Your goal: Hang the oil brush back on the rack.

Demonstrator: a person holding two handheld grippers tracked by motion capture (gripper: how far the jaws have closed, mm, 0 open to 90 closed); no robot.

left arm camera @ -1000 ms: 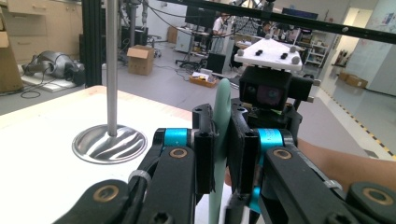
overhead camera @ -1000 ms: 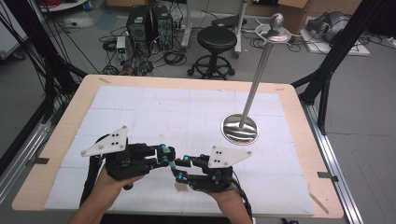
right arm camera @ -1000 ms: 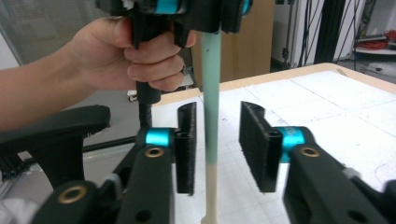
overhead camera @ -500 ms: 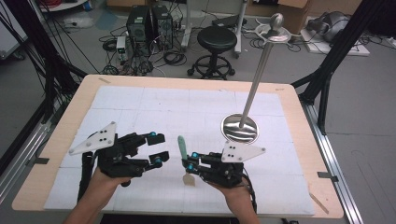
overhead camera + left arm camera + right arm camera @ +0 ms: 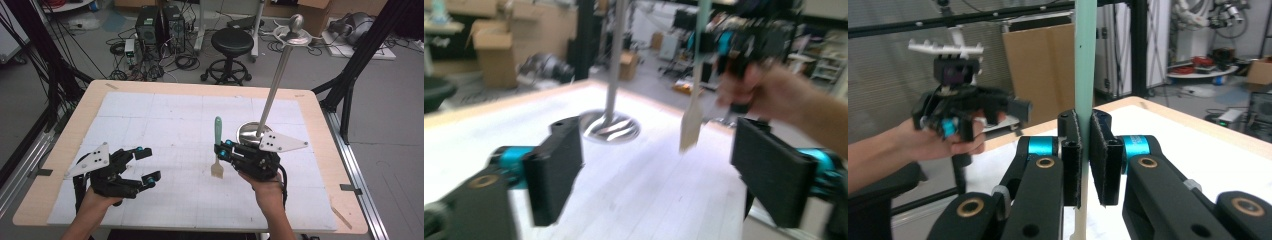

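The brush [image 5: 217,148] stands upright near the middle of the surface [image 5: 165,110], its green handle pointing up and its pale, flat head hanging down just over the white sheet (whether the head touches the sheet cannot be told from the high view). The right tool [image 5: 224,149] has it clamped: in the right gripper view the two black jaws are pressed onto the green handle [image 5: 1084,75] from either side, the handle rising straight up between them and the pale lower part showing below the pads. The tool's body lies to the right of the brush, held in the person's right hand [image 5: 267,187], with its grey three-cornered plate above it. Just to the far right of that tool stands a metal stand [image 5: 275,85], a tall thin pole tilted a little on a round shiny base, topped with a knob. Well apart to the left, near the near-left part of the surface, the left tool [image 5: 146,164] is held in the left hand [image 5: 97,200]; its jaws are spread wide with nothing between them, and in the left gripper view the blurred brush [image 5: 694,105] and the stand's base [image 5: 610,127] show in the gap beyond the two pads. A black stool [image 5: 232,42] stands on the floor beyond the far edge.
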